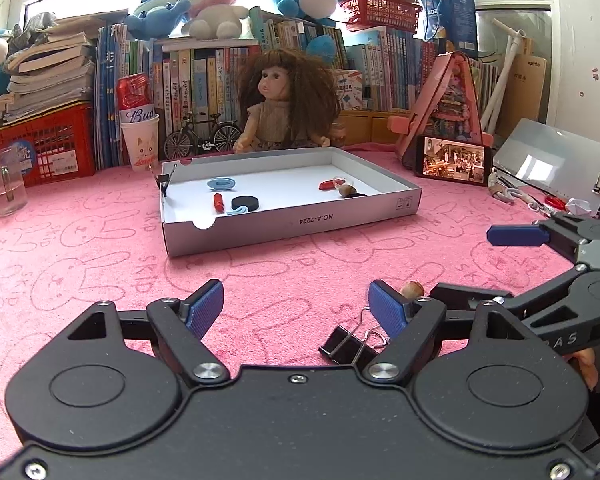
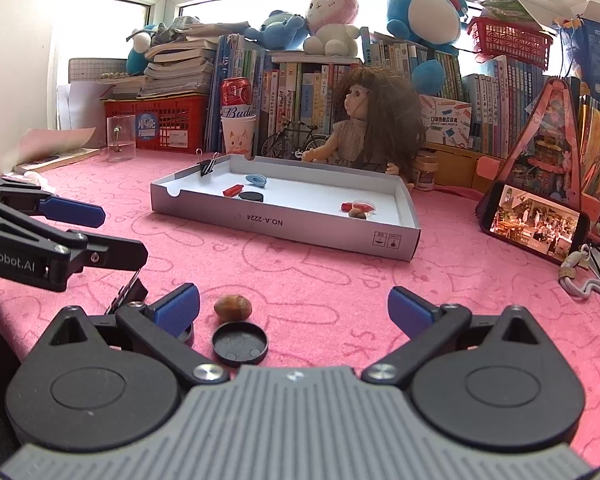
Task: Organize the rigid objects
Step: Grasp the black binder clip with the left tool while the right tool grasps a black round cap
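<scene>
Lying on the pink desk (image 2: pixel 320 264) short of the box (image 2: pixel 284 220), the black cap (image 2: pixel 240 345) and nut (image 2: pixel 233 306) sit between the wide, empty right tongs (image 2: pixel 294 308); the binder clip (image 1: pixel 346 346) (long axis slanted) lies against the open left tongs' (image 1: pixel 296 308) right finger.

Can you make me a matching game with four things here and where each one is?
Things:
1. hazelnut
2. black round cap
3. red can
4. black disc

Places:
A. inside the white box tray
B. on the pink cloth, nearest the right gripper
C. standing in the paper cup
D. on the pink cloth, just beyond the cap

Pairs: 1-D, 2-B, 3-C, 4-A
</scene>
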`<state>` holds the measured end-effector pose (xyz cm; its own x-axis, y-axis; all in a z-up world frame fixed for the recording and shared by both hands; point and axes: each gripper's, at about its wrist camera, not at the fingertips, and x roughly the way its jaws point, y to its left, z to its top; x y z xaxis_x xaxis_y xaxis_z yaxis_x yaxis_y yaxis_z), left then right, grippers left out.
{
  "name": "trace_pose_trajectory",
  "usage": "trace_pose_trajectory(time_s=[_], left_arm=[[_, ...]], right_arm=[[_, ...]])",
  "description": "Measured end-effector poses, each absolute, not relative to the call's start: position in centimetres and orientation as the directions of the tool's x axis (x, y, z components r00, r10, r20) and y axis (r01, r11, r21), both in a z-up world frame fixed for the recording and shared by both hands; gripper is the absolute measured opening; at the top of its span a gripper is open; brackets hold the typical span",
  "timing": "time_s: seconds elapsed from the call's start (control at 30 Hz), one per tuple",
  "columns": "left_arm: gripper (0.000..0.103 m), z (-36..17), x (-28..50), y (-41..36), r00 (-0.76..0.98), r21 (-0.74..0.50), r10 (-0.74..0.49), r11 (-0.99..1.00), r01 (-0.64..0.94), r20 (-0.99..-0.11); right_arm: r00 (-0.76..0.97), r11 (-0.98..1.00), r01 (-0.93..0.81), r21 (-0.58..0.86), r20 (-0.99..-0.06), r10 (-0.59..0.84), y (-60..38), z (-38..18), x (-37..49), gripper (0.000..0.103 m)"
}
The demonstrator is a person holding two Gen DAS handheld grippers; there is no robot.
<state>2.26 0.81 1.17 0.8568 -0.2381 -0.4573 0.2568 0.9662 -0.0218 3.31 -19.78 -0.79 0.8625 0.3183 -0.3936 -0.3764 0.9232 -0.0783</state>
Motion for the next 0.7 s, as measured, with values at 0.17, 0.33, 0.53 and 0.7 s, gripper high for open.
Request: trace_pose_trajectory(time_s=[0.17, 0.33, 0.53, 0.7], left_arm=[[0.078, 1.0, 1.8, 0.6, 0.857, 0.005, -0.244, 0.961, 0.276, -0.454], [0.078, 0.8, 1.5, 0.3, 0.851, 0.021, -0.257, 0.954, 0.299, -0.458], [0.078, 0.7, 1.2, 0.2, 0.846, 0.019, -0.268, 0.950, 0.311, -0.462], [0.077, 0.5, 0.8, 0.1, 0.835, 0.039, -0.286, 0.938, 0.343, -0.470]], right_arm=[[0.859, 0.926, -0.368, -0.078, -0.409, 0.307, -20.0, -1.4, 3.2, 0.103], [0.857, 0.930, -0.358, -0.076, -0.422, 0.296, -20.3, -1.8, 3.1, 0.103], [0.848, 0.932, -0.357, -0.068, -0.441, 0.293, -20.4, -2.4, 3.0, 0.103], [0.845, 0.930, -0.362, -0.067, -0.445, 0.297, -20.3, -2.7, 2.9, 0.103]])
